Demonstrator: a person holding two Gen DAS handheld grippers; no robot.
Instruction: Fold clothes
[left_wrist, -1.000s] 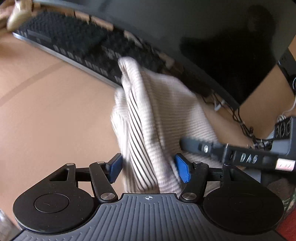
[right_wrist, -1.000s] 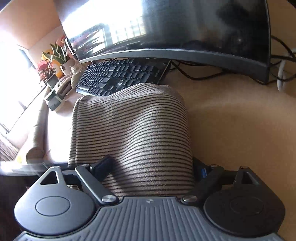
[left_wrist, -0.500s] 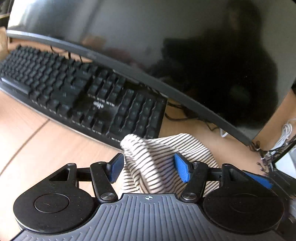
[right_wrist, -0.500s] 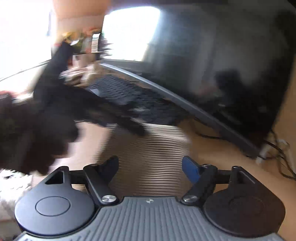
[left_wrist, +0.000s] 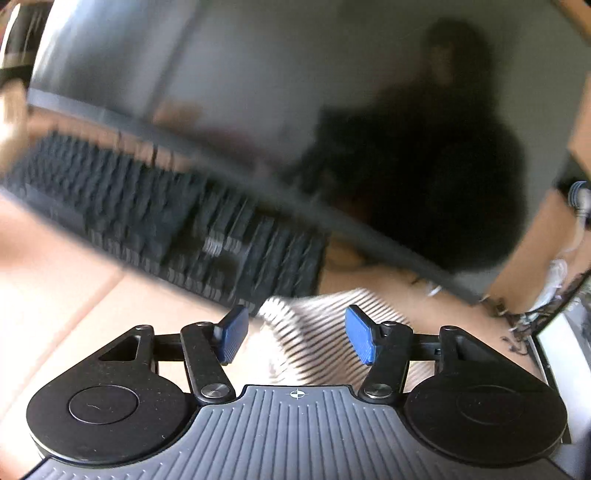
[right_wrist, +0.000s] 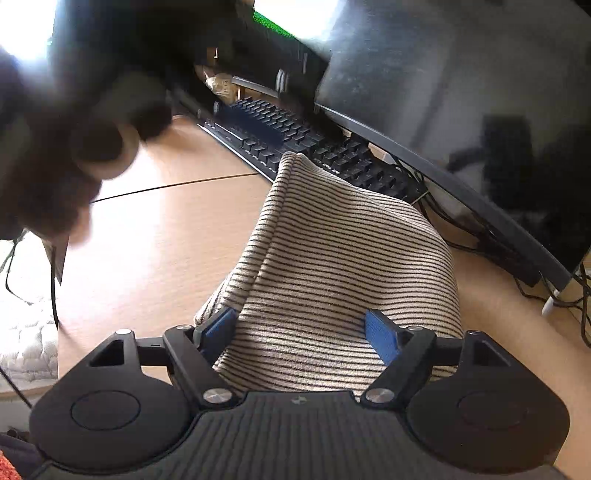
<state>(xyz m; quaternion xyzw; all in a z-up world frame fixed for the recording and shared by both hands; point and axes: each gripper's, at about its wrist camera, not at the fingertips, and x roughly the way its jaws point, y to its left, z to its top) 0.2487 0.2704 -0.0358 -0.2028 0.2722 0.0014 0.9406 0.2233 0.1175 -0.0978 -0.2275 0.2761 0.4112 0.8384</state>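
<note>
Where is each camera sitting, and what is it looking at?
Left wrist: on the left gripper, facing a blurred keyboard and monitor; its blue fingers show, open.
Right wrist: on the right gripper, over the striped cloth on the desk; a dark blur upper left.
Both see cloth, keyboard, monitor.

Left tool (left_wrist: 295, 338): your blue pads (left_wrist: 232, 334) stand wide apart, nothing pinched between them; view motion-blurred.
Right tool (right_wrist: 301, 334): your pads (right_wrist: 382, 334) likewise spread wide, gripping nothing. Ahead and to its left, a dark blurred shape; you cannot tell what it is.
</note>
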